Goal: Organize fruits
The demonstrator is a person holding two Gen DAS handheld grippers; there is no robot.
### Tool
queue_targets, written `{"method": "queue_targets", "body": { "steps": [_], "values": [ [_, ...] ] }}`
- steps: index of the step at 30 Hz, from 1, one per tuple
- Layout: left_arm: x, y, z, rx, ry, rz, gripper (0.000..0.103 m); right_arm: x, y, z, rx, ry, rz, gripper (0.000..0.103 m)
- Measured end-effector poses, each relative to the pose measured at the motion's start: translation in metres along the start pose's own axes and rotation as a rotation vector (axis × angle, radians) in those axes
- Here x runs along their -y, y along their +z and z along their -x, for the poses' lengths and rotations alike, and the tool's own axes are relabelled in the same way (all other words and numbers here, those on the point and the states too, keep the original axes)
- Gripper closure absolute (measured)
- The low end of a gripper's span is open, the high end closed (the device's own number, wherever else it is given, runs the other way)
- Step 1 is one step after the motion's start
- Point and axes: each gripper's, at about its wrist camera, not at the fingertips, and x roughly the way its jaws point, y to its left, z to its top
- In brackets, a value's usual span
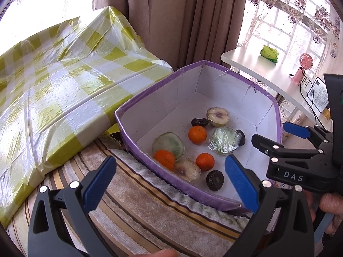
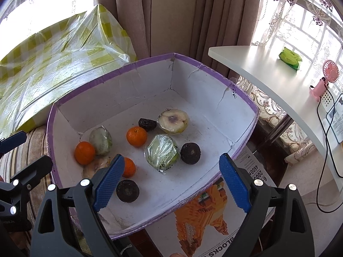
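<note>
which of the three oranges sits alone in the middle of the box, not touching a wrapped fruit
The orange nearest the far wall, just beside the small dark date. The other two oranges lie against the wrapped fruit pile by the box's left wall.

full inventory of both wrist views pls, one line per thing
box: 1, purple rim, white inside, centre
oranges: 3, orange, in box, left and middle
dark round fruits: 2, near black, in box, one mid-right, one at near wall
dark wrinkled fruit: 1, black, in box, beside the cut half
plastic-wrapped fruits: 4, pale green to cream, in box
checked cover: 1, yellow-white, left of box
white table: 1, right
green packet: 1, on table
pink fan: 1, on table
blocks carton: 1, orange print, under box
left gripper: 1, black, blue pads, open
right gripper: 1, same, open
</note>
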Motion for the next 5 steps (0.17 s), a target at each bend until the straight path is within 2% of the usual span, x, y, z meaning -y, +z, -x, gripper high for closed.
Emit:
{"method": "queue_targets", "body": {
  "steps": [5],
  "values": [
    [-0.051, -0.011, 0.049, 0.058, 0.116, 0.109, 0.002, -0.051, 0.013, 0.019, 0.045, 0.142, 0.094, 0.016]
  ]
}}
